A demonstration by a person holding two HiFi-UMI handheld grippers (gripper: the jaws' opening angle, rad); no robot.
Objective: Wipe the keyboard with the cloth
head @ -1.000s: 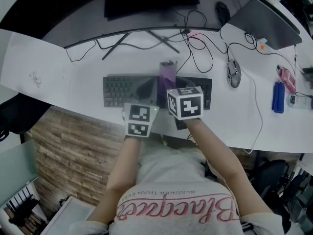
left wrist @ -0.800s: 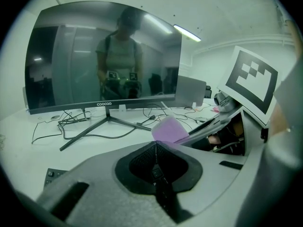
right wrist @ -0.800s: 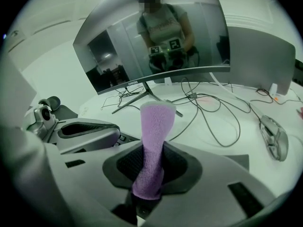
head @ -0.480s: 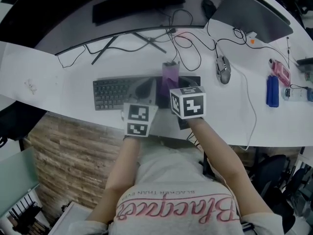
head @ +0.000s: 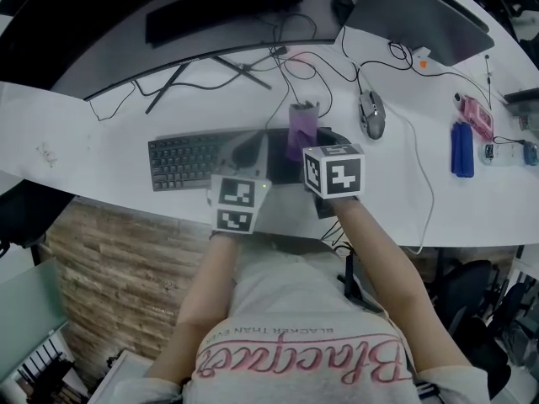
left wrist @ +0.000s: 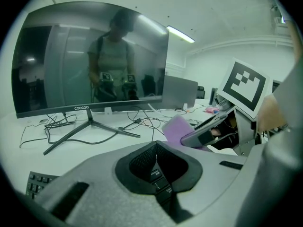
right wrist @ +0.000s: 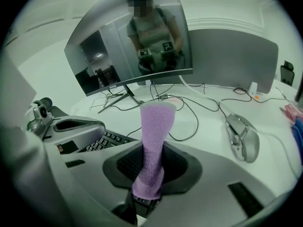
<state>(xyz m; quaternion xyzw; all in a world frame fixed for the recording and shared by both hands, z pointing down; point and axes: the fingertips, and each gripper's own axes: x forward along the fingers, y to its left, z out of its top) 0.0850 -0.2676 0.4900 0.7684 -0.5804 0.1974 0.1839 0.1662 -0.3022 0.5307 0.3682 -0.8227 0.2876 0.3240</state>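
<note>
1. Shifted since the earlier frames: the right gripper [right wrist: 150,170] and the cloth [right wrist: 156,126] are now found further toward the right end of the keyboard [head: 189,158], which itself is seen further left in the head view.
2. Right gripper: jaws are clenched on the purple cloth, a folded strip that stands out past the jaw tips.
3. Cloth: held over the right part of the black keyboard, near its far edge. Contact with the keys cannot be made out.
4. Left gripper [left wrist: 156,148]: jaws are pressed together with nothing between them. It is placed over the middle of the keyboard, just beside the right gripper.
5. Keyboard: laid on the white desk [head: 84,133], in front of the monitor [left wrist: 90,60]. Its left half is uncovered.
6. Mouse [head: 371,114]: set on the desk to the right of the keyboard, apart from it.
</note>
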